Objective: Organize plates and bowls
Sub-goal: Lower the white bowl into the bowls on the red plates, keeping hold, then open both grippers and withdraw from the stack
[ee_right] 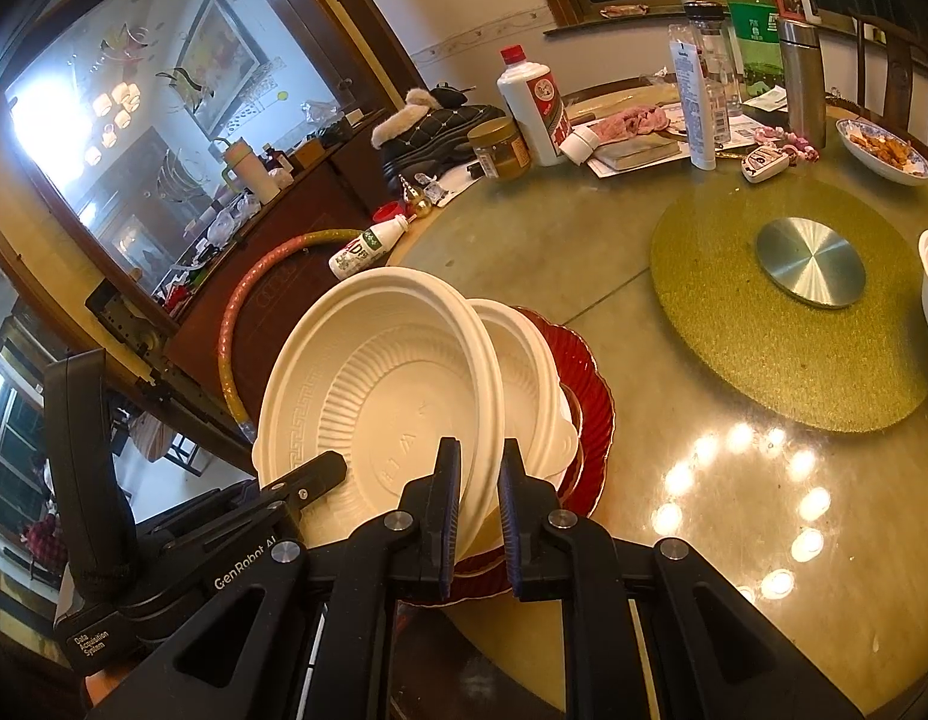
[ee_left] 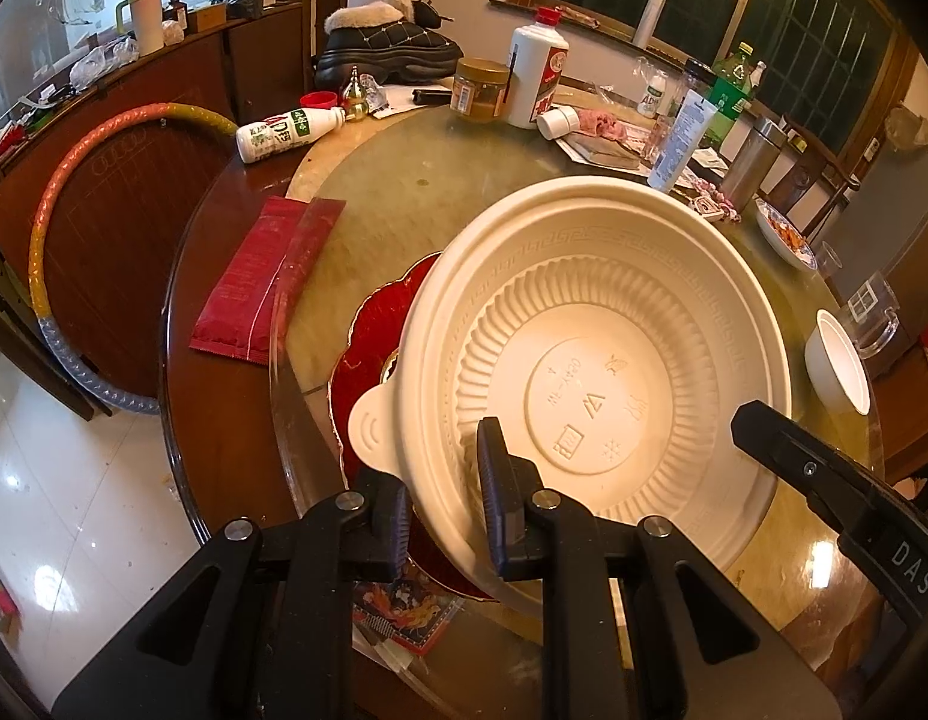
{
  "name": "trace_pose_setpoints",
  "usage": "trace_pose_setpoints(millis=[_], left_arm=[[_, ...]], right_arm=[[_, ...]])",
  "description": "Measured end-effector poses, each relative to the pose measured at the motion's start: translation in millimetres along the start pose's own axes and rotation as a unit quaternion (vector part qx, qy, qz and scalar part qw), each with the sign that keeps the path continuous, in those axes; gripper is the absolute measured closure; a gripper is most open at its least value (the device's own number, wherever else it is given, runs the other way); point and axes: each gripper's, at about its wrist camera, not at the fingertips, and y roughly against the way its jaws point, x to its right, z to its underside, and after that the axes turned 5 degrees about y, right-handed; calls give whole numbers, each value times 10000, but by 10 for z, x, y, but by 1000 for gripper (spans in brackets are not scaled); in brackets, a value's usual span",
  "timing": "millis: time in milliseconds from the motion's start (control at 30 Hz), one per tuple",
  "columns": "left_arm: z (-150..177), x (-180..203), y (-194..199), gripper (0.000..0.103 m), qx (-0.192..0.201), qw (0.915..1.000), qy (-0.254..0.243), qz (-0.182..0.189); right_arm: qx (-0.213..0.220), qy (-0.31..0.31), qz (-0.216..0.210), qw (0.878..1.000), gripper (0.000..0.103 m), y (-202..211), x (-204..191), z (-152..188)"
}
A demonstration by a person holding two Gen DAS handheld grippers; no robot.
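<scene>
With left tongs point(ee_left: 443, 516) and right tongs point(ee_right: 479, 516) both clamped on the tilted cream plastic bowl point(ee_right: 380, 384) rim, lower evenly, nesting into second bowl point(ee_right: 524, 354) on red plate point(ee_right: 590, 402) at desk point(ee_right: 734, 540) edge.

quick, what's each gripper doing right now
left gripper: shut on the rim of the cream bowl, which is tilted.
right gripper: shut on the same cream bowl's rim.

The cream bowl point(ee_left: 596, 372) looks matt moulded plastic, ribbed inside; the red plate point(ee_right: 590, 390) glossy and fluted; the desk point(ee_right: 734, 510) glassy, reflecting lamps; the turntable hub point(ee_right: 810, 262) brushed metal; gripper pads point(ee_left: 494, 480) ridged rubber.
</scene>
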Motion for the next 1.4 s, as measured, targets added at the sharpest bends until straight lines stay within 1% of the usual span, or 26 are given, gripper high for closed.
trace_pose_setpoints(millis=[300,433,667,833,900,933,967,1000,1033,1100,1133,1167,1200,1233,1267,1300,1333,1367,1400], left_arm=[[5,-4,-3,85,-43,10000,-11,-4],[6,-24,-25,85,-150,9999,34,11],[-1,-18,-26,85,-114,9999,80,-15],[-28,-45,9,85,-39,9997,236,49],[-48,-53,44,81,75,9996,277,7],[-55,-61,71,73,158,9994,313,-27],[-62,-75,111,61,286,9989,377,-49],[-67,-87,152,54,415,9982,440,-47],[-75,-104,198,46,550,9972,508,-50],[-89,-144,353,46,970,9929,688,-58],[-88,-152,450,45,1238,9893,773,-66],[-83,-145,563,41,1542,9845,835,-90],[-67,-134,657,37,1805,9797,869,-103],[-46,-102,750,27,2083,9740,883,-110],[-11,-41,844,19,2392,9671,862,-105],[11,15,903,19,2617,9617,810,-80],[72,142,977,19,2867,9558,656,-14],[105,235,994,18,2941,9543,523,44],[136,352,994,18,2959,9545,344,131]], right_arm=[[-32,-19,-22,10000,89,-10,-7,18],[-64,-43,-43,10000,87,-29,8,16],[-74,-85,-110,9999,87,-45,15,9],[-12,-142,-169,9998,87,-37,27,-21],[36,-159,-188,9997,85,-23,27,-30],[72,-154,-157,9997,83,-16,32,-37],[140,-150,-127,9997,81,3,33,-44],[197,-151,-121,9996,80,26,37,-53],[222,-155,-126,9996,76,37,41,-65],[369,-171,-178,9990,72,103,53,-84],[448,-175,-198,9986,71,137,58,-90],[597,-194,-229,9978,69,200,75,-103],[847,-242,-275,9957,66,300,104,-106],[1046,-287,-294,9937,55,389,132,-105],[1276,-348,-279,9908,41,488,178,-97],[1559,-430,-236,9865,34,610,242,-76],[1796,-519,-184,9822,23,714,316,-49],[1903,-583,-147,9799,19,770,373,-40],[2000,-711,-88,9772,19,844,493,-5]])
